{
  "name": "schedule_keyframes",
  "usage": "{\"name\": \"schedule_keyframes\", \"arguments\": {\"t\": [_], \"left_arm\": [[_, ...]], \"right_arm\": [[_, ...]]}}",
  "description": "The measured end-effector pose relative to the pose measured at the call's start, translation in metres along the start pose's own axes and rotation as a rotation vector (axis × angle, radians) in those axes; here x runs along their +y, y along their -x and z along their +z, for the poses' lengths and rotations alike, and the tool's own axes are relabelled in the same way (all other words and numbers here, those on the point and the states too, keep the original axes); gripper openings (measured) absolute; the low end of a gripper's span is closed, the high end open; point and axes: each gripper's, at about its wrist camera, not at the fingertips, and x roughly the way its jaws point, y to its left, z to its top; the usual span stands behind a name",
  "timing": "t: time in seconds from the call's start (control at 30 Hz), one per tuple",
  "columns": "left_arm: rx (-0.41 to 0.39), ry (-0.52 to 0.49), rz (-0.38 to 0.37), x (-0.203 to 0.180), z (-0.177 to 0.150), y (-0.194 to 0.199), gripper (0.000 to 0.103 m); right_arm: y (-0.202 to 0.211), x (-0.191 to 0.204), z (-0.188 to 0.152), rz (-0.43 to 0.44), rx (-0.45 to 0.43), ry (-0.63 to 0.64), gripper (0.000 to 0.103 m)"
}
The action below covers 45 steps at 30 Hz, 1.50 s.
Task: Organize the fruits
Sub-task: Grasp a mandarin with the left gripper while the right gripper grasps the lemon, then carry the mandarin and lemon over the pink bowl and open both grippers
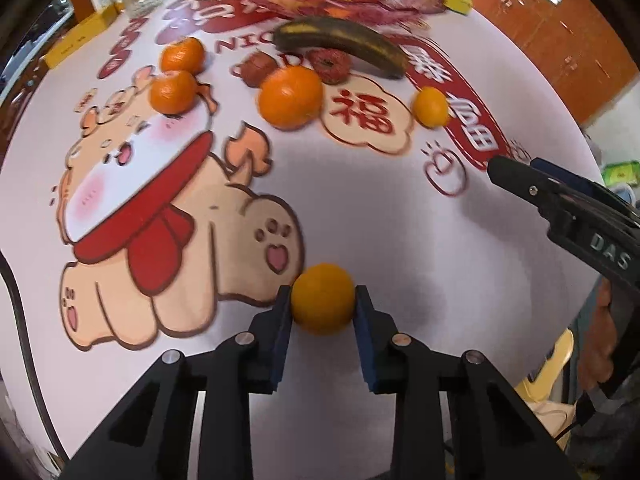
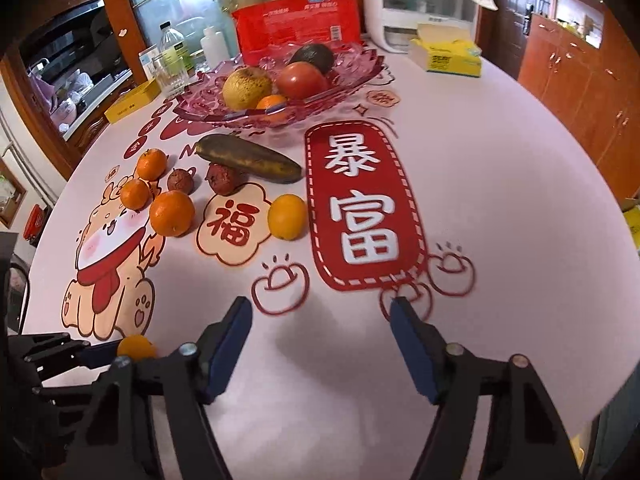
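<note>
Held fruit: small orange (image 1: 322,303), round, firm, smooth-skinned; likely light, may roll.
Left gripper (image 1: 322,308): pads clamp its widest sides.
Right gripper (image 2: 320,340): jaws spread, empty.
Destination: pink glass bowl (image 2: 360,80), well beyond the orange.

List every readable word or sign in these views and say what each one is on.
"福": on the cloud-shaped badge printed on the tablecloth.
"暴富": on the tablecloth's red banner.
"DAS": on the right gripper body; the letters may run on.
"NIC...": on the tablecloth, cut off by the banana.
Red drinks pack and yellow tissue box: print too small to read.
</note>
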Motion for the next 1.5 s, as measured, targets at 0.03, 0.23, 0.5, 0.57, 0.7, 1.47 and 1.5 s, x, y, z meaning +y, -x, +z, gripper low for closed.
{"name": "schedule_keyframes", "arguments": {"t": [0.03, 0.23, 0.5, 0.57, 0.7, 1.47, 1.5], "left_arm": [[-0.001, 0.014, 0.003, 0.003, 0.002, 0.000, 0.028], [0.004, 0.110, 0.018, 0.022, 0.008, -0.001, 0.028], [-0.003, 0.191, 0.051, 0.040, 0.008, 0.003, 0.028], [-0.006, 0.213, 0.056, 0.046, 0.010, 0.004, 0.028], [-0.015, 0.253, 0.064, 0.058, 0.011, 0.011, 0.028], [-0.217, 0.041, 0.061, 0.002, 0.085, 0.102, 0.028], [-0.225, 0.029, 0.055, 0.000, 0.088, 0.108, 0.028]], "right_arm": [[-0.004, 0.000, 0.003, 0.003, 0.003, 0.003, 0.066], [-0.028, 0.004, 0.026, 0.025, 0.013, 0.039, 0.065], [-0.059, 0.015, 0.047, 0.059, 0.064, 0.102, 0.054], [-0.066, 0.017, 0.049, 0.067, 0.088, 0.108, 0.042], [-0.069, 0.024, 0.055, 0.059, 0.086, 0.152, 0.031], [0.046, 0.025, 0.067, 0.072, 0.012, 0.277, 0.029], [0.054, 0.025, 0.071, 0.067, -0.002, 0.280, 0.029]]}}
